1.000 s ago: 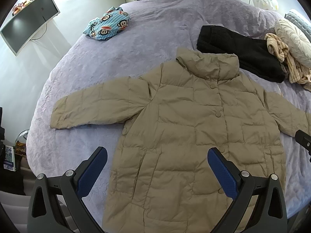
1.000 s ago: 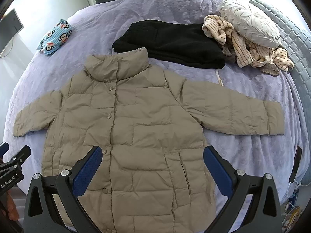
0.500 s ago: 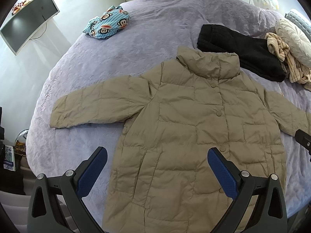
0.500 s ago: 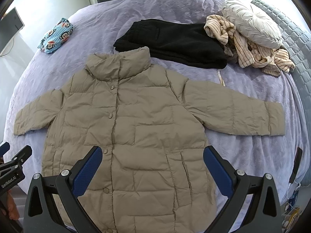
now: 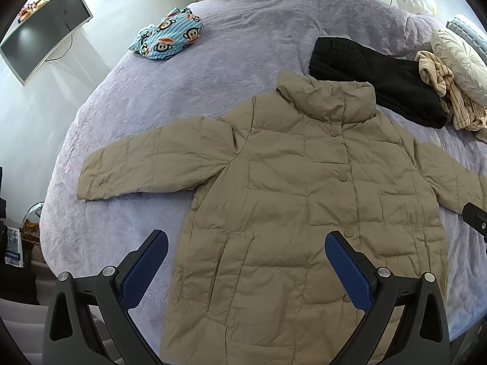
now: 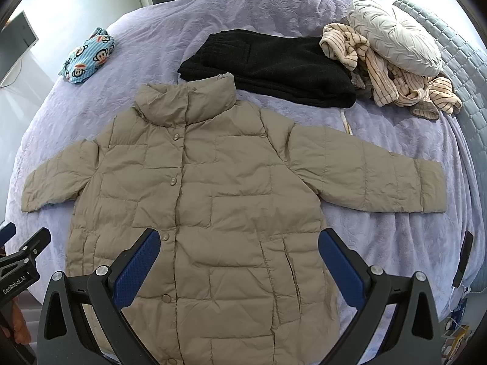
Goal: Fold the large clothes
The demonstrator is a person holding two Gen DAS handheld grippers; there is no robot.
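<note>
We hold the left tool (image 5: 246,252) and right tool (image 6: 239,251) wide open and empty above the hem of the tan jacket (image 5: 304,188), which lies flat, buttoned and face up on the bed (image 5: 213,70). Folding has not begun, we judge. Next, each tool must reach a sleeve, at nine and three o'clock, and bring it across the chest; no containers show.

The coat (image 6: 213,188) was matt, quilted, crinkled cloth. The bedspread (image 6: 395,237) looked embossed and plush. The black garment (image 6: 274,64) seemed fleecy, perhaps knitted.
</note>
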